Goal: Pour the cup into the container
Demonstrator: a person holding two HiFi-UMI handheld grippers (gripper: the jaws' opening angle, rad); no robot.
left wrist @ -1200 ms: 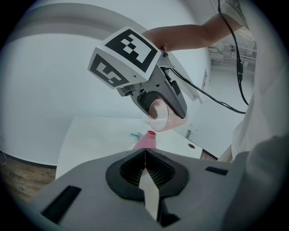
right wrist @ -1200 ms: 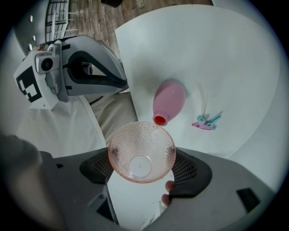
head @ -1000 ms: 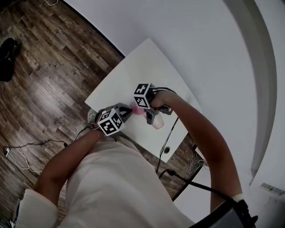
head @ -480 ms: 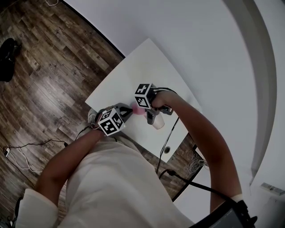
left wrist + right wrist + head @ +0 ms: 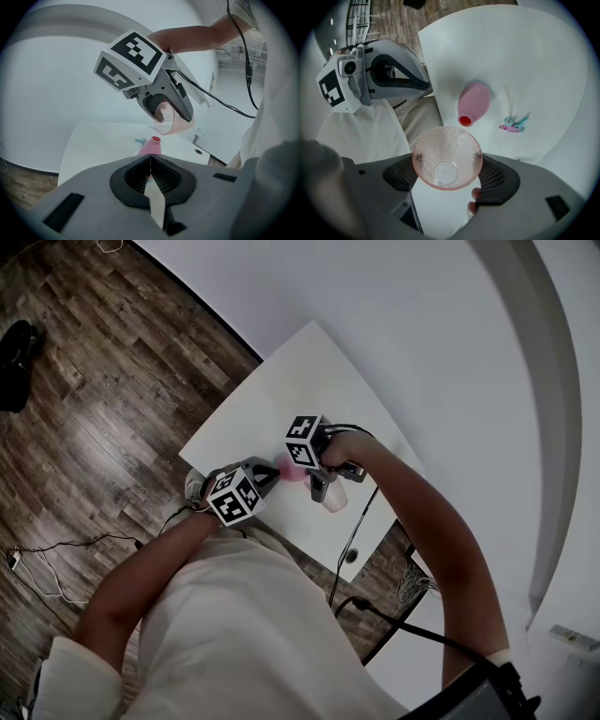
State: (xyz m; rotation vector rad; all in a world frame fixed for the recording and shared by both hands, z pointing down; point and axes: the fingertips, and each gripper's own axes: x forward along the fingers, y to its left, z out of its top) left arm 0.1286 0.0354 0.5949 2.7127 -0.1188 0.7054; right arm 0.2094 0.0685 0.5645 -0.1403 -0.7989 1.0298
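Table (image 5: 281, 381) with pink container (image 5: 474, 101) stands on wood-plank floor (image 5: 94, 381) beside pale wall (image 5: 422, 315).

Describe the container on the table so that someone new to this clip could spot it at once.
On the white table, look just beyond the clear dimpled cup held in the right gripper. The container is a pink bottle that narrows to a red-rimmed mouth. It is the only opaque vessel there; beside it lie small teal and pink pieces.
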